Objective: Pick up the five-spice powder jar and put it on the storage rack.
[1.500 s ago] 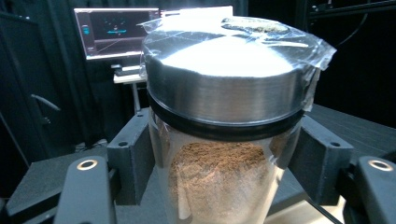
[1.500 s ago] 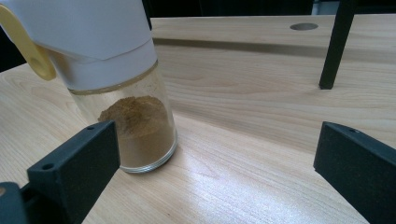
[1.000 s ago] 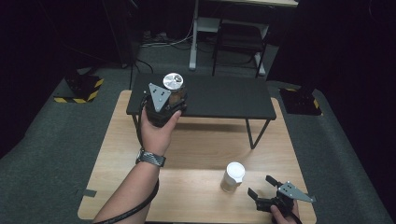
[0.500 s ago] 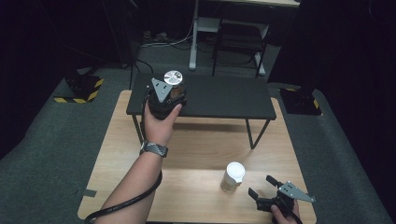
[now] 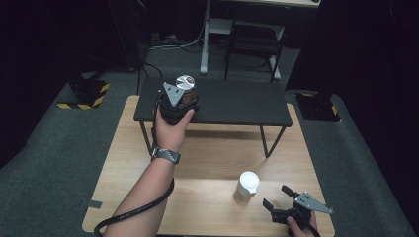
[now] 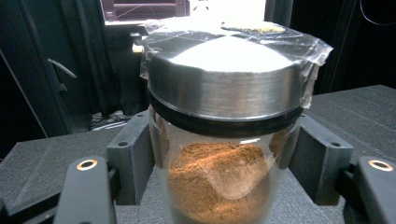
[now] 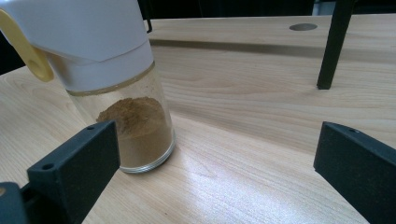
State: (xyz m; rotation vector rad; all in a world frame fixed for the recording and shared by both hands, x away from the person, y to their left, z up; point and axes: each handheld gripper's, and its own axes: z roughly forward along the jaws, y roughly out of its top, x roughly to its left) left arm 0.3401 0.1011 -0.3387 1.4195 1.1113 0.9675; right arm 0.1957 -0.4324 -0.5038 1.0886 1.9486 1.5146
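A glass jar [image 6: 219,182] of brown powder, with a steel lid [image 5: 185,83] under clear film, sits between the pads [image 6: 133,158] of my left gripper [image 5: 181,98], which is shut on it. The jar is over the left end of the black shelf [image 5: 237,101]; its base is hidden, so contact with the shelf cannot be told. A second jar [image 5: 246,187] with a white cap and brown powder [image 7: 135,126] stands on the wooden table [image 5: 212,148]. My right gripper [image 5: 276,196] is open just to its right, with nothing between its fingers [image 7: 74,163].
The black shelf stands on thin legs [image 7: 329,46] over the far half of the wooden table. My left gripper's cable [image 5: 133,215] trails off the table's near edge. Grey carpet and a desk frame [image 5: 237,34] lie beyond.
My left hand has carried the steel-lidded jar a little farther away and to the right, over the black shelf's left end. The right gripper and the white-capped jar have stayed put.
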